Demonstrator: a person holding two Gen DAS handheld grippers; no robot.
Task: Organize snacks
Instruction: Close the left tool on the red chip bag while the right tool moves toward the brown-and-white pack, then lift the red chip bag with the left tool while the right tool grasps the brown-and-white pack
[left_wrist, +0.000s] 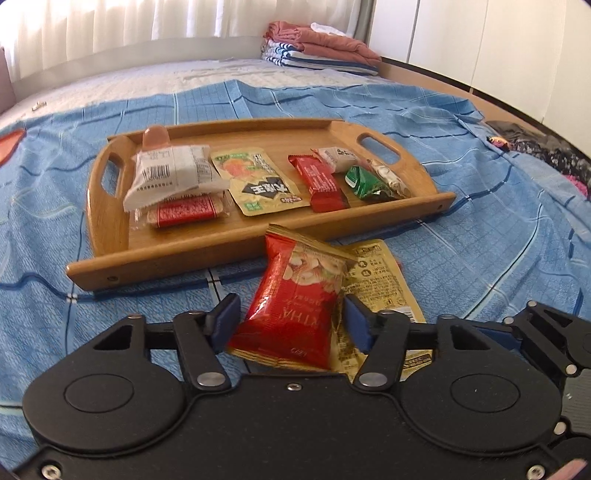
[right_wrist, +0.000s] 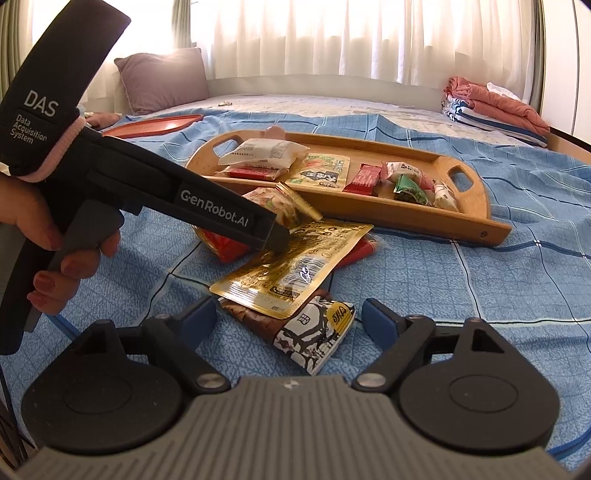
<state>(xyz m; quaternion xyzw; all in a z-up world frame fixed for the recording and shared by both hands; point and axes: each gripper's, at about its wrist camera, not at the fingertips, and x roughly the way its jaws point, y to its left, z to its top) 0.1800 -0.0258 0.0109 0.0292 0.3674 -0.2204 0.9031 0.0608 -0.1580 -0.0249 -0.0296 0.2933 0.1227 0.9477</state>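
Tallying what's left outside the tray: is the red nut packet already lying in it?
No, the red nut packet sits between the left gripper's fingers, short of the wooden tray.

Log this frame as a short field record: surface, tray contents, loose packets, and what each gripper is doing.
surface: blue checked bedsheet
tray: wooden tray holding several wrapped snacks
left gripper: shut on red nut packet, lifted in front of the tray
right gripper: open, either side of the brown and white packet
loose packets: gold packet lying partly over the brown and white packet
background: folded laundry, purple pillow
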